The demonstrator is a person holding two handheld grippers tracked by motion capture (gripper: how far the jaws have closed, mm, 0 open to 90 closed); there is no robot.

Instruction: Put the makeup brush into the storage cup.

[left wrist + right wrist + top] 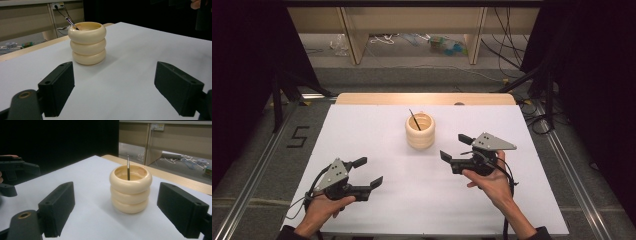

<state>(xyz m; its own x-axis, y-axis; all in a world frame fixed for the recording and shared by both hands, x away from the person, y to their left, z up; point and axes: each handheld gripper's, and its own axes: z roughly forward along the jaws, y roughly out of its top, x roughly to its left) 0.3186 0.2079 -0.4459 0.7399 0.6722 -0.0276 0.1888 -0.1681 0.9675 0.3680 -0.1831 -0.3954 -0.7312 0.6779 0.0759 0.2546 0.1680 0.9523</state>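
A cream holder shaped like three stacked rings point(420, 130) stands upright near the middle of the white table point(377, 125). A thin dark pen point(414, 120) leans inside it. My left gripper point(368, 171) rests at the near left, open and holding nothing. In its own view the holder point(87, 43) stands ahead, well beyond the jaws, with the pen point(72, 23) poking out at its far left. My right gripper point(454, 147) hovers just right of the holder, open and holding nothing. In the right gripper view the holder point(130, 188) and pen point(128, 167) are close ahead, not between the jaws.
The table's wooden back edge point(424, 98) lies beyond the holder. Past it are a floor with cables point(507, 60) and the legs of a wooden bench point(354, 35). Dark curtains hang on both sides. The left gripper point(15, 173) shows at the left in the right gripper view.
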